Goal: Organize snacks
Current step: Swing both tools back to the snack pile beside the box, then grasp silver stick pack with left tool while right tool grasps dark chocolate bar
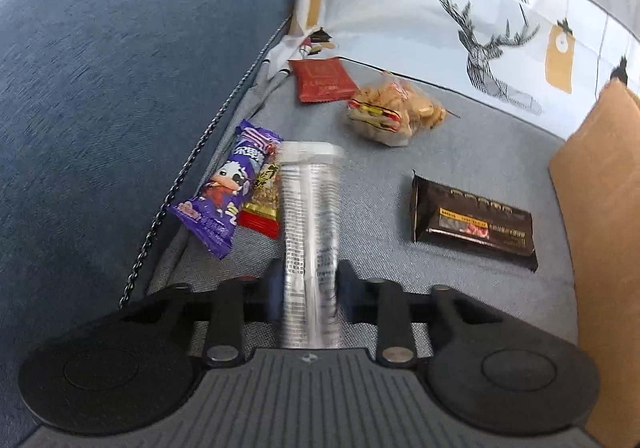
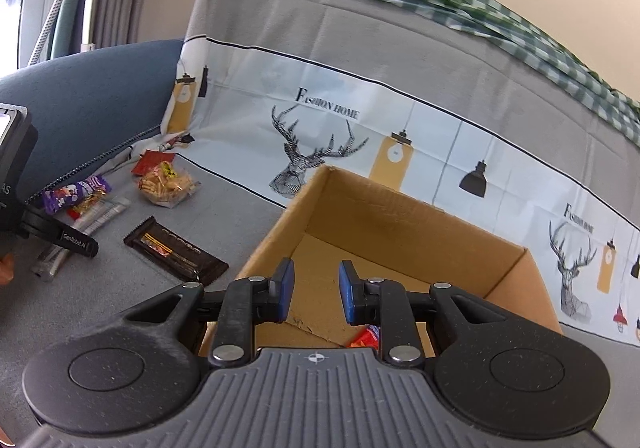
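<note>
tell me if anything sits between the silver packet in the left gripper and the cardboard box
The black bar lies on the cushion between the silver packet in the left gripper and the cardboard box; lifted over it, nothing else visible blocks.

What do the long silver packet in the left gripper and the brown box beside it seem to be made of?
The silver packet looks like glossy metallised plastic film: it shines, carries fine print and has a crimped clear end. The box looks like plain matte corrugated cardboard: brown, with folded flaps and raw edges.
</note>
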The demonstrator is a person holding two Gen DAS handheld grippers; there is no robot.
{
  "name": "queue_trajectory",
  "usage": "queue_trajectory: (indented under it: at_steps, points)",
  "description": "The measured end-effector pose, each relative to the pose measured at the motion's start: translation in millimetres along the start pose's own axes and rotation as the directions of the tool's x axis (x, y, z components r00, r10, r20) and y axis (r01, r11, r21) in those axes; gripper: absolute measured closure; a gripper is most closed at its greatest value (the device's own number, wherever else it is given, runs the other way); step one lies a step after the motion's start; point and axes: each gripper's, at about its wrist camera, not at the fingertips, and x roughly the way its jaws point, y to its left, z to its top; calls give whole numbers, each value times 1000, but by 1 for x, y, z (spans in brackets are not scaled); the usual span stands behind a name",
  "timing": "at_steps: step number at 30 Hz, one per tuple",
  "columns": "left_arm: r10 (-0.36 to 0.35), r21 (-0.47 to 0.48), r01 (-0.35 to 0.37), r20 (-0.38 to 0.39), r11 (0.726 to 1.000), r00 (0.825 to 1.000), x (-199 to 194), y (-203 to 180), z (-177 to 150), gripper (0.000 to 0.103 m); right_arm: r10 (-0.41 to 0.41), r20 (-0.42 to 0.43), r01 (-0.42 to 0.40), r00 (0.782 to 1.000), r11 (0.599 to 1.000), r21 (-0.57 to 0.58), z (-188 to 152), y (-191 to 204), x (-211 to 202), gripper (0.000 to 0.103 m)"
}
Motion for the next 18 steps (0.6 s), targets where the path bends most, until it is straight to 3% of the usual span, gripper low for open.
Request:
queue_trajectory:
  at_steps: [4, 7, 9, 12, 16, 18]
  points:
    - [-39, -78, 38, -10, 996, 999, 0, 12, 3, 77, 121, -49, -122, 991, 992, -11, 27, 10, 6, 76]
    - [-61, -123, 58, -22, 991, 998, -1, 19, 4, 77, 187, -120, -199, 975, 975, -94, 55, 40, 27, 74]
    - [-78, -146, 73, -34, 987, 996, -1, 23, 5, 77, 219, -164, -245, 962, 957, -157, 71, 64, 47, 67]
    - [-101, -181, 90, -51, 979, 994, 0, 30, 5, 78, 231, -252, -296, 940, 919, -259, 83, 99, 85, 50]
    - [-127, -233, 107, -73, 967, 989, 0, 38, 7, 78, 194, -378, -336, 905, 872, -357, 79, 137, 137, 45]
    - [-132, -244, 108, -81, 964, 988, 0, 39, 8, 77, 163, -447, -365, 880, 834, -414, 70, 151, 160, 34]
